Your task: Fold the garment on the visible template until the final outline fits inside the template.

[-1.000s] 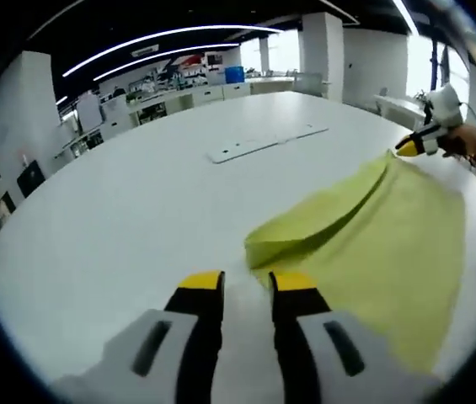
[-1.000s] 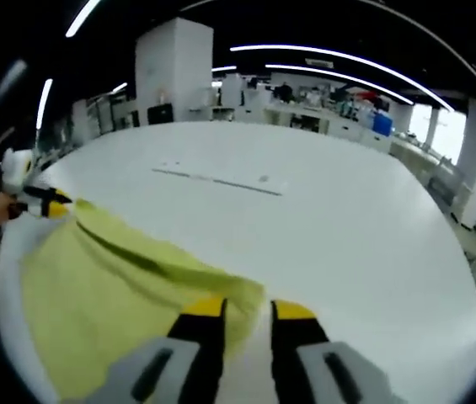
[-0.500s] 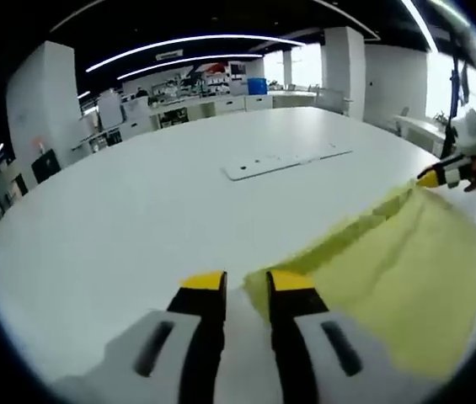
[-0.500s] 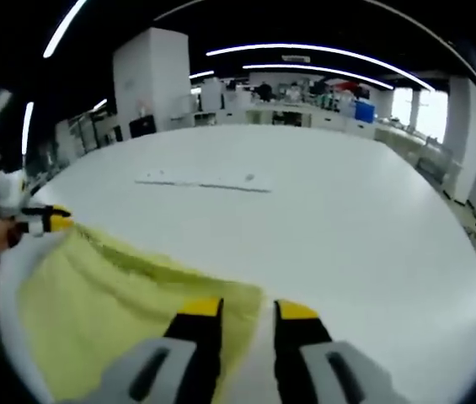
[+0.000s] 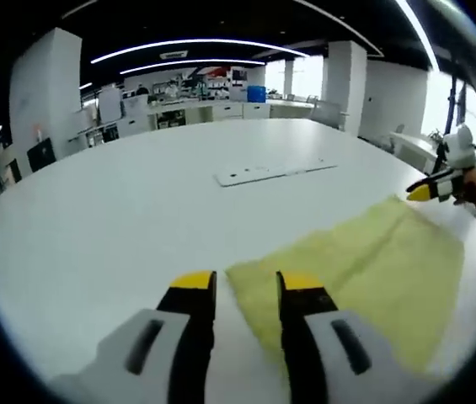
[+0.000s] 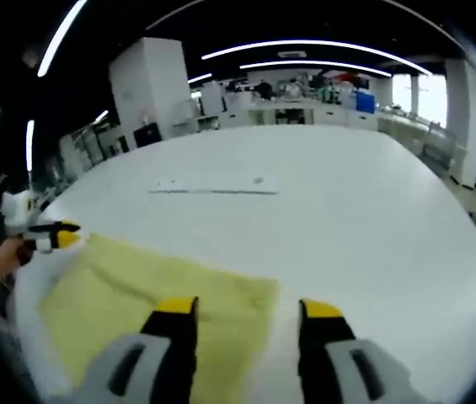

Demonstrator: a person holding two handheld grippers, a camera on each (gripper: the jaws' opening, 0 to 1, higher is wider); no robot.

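Observation:
A yellow garment (image 5: 364, 261) lies flat on the white table (image 5: 120, 219), folded into a rough rectangle. One corner sits between the jaws of my left gripper (image 5: 247, 282), which stands slightly open just above it. In the right gripper view the same garment (image 6: 162, 286) has its near corner between the widely parted jaws of my right gripper (image 6: 248, 309), which is open. The right gripper (image 5: 420, 193) shows at the cloth's far corner in the left gripper view. Held by a hand, the left gripper (image 6: 61, 238) shows at the cloth's left corner in the right gripper view.
A flat white strip with small holes (image 5: 275, 171) lies on the table beyond the garment, also seen as the strip (image 6: 212, 189). The table (image 6: 372, 219) is large and round-edged. Desks, pillars and shelves stand far behind.
The garment was held lifted by two corners and now lies flat on the table. Both grippers' jaws have parted, the right one widely.

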